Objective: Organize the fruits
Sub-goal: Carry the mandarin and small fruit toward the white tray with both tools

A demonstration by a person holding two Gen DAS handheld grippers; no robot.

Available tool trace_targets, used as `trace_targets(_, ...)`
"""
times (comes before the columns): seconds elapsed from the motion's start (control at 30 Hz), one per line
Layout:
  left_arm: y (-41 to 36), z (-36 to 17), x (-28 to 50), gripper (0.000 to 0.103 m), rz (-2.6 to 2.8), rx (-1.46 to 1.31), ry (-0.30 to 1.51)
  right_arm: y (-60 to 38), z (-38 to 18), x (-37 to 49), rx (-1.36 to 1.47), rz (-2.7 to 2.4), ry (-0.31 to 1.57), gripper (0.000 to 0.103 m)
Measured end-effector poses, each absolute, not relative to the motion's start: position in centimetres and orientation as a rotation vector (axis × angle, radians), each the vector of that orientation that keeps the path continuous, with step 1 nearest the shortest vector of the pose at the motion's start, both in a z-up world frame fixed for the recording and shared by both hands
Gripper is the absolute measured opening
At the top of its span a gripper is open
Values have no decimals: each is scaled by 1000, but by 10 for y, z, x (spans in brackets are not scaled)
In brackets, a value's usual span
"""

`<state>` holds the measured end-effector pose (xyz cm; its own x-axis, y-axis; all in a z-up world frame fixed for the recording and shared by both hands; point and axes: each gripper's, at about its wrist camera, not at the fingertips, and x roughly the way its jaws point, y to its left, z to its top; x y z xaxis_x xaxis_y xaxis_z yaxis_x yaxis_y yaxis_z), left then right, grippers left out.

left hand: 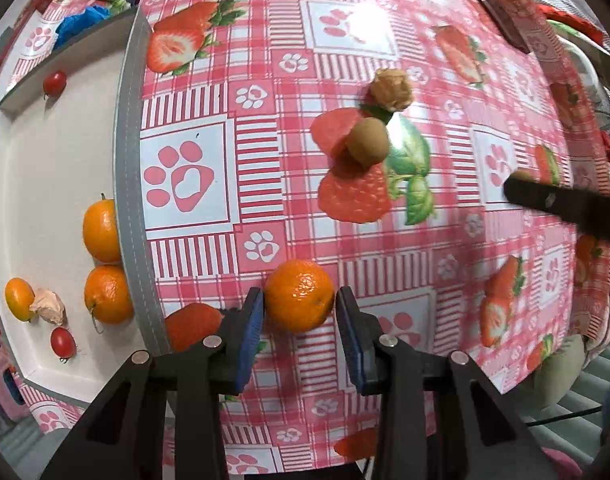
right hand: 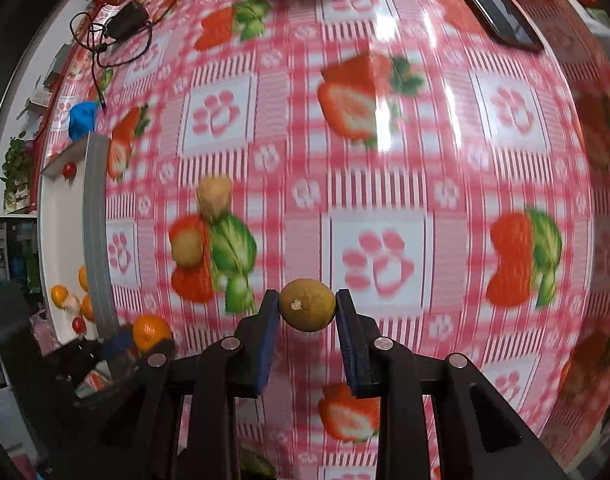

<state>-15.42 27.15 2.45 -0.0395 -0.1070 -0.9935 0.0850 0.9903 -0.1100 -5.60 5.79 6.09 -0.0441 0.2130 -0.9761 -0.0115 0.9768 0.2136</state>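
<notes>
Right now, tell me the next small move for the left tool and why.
Probably close the left tool on the mandarin: the fruit sits between its blue pads, with a gap on the right side, still on the tablecloth. The white tray beside it already holds other mandarins.

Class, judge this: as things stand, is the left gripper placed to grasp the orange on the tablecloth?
Probably yes: the orange sits between the open pads of the left gripper, one pad on each side, and nothing blocks it.
</notes>
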Motion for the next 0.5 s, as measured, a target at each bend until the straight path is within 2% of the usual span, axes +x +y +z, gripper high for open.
trace_targets(0.5,319,81,-153,40,-128,-106,1541,79,65,-86,175,228,1622,30)
